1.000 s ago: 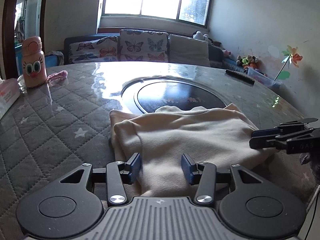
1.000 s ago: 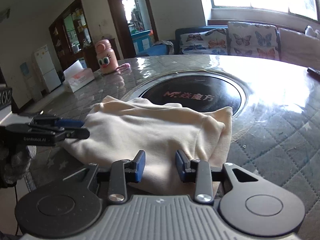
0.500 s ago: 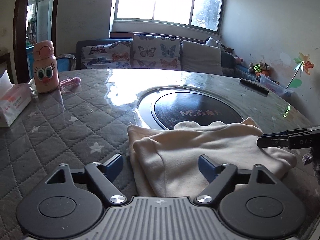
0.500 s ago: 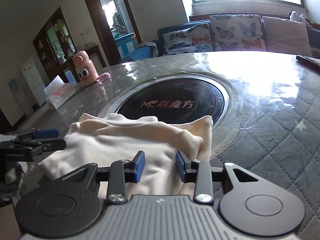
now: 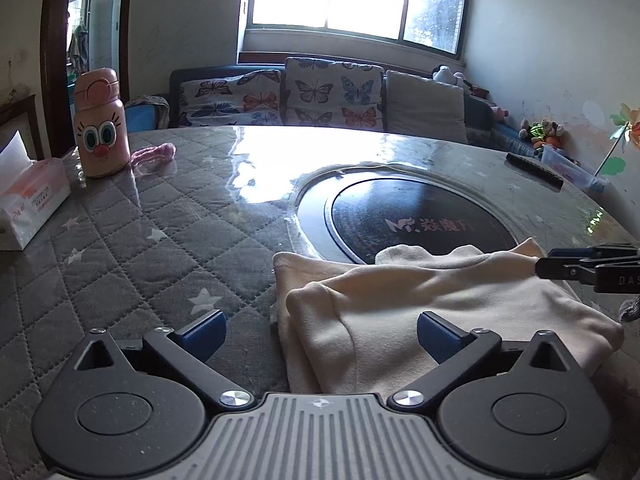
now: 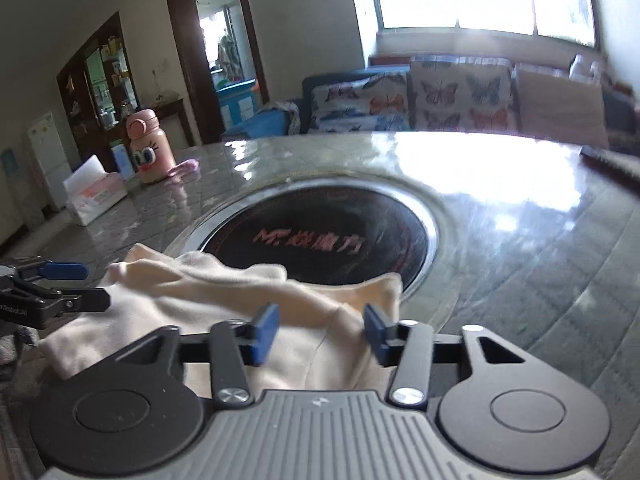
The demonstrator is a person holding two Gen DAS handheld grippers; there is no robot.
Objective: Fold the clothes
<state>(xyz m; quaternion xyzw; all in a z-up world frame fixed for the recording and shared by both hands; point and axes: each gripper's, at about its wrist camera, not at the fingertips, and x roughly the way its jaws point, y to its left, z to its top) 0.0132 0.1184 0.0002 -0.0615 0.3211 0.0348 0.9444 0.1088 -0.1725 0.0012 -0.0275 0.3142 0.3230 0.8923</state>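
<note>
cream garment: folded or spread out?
Folded. The cream garment lies in doubled layers on the table, both claws open.

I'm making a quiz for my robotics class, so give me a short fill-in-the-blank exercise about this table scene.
1. The folded garment is ____ in colour.
2. The left gripper has its jaws ____.
3. The pink bottle stands beside a box of ____.
4. The cushions on the sofa are printed with ____.

Missing words: cream; open; tissues; butterflies
</note>
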